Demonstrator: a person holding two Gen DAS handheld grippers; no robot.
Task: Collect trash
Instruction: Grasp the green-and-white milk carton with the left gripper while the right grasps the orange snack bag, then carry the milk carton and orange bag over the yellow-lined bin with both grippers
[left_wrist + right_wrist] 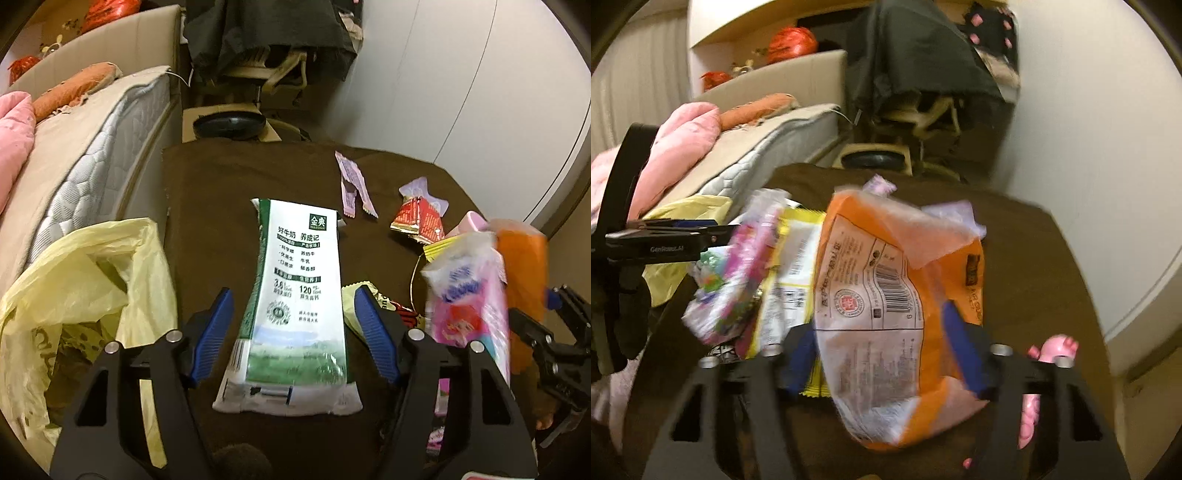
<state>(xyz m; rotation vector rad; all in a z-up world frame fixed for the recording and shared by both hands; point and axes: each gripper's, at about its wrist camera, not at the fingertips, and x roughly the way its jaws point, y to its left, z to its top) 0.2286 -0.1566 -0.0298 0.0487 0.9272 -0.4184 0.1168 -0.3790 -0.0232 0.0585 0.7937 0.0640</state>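
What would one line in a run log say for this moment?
left gripper: open around milk carton | right gripper: gripping orange wrapper | yellow bag: open

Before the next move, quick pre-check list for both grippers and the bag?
1. Left gripper jaws open around the milk carton, not yet touching: ok.
2. Carton lies flat on the brown cloth, free of other trash: ok.
3. Yellow bag mouth open, left of the carton: ok.
4. Right gripper jaws on the orange wrapper: ok, frame blurred.
5. Pink packet and yellow wrapper beside the orange wrapper, gripped or loose: cannot tell.
6. Purple wrapper and red wrapper still uncollected: not ok.
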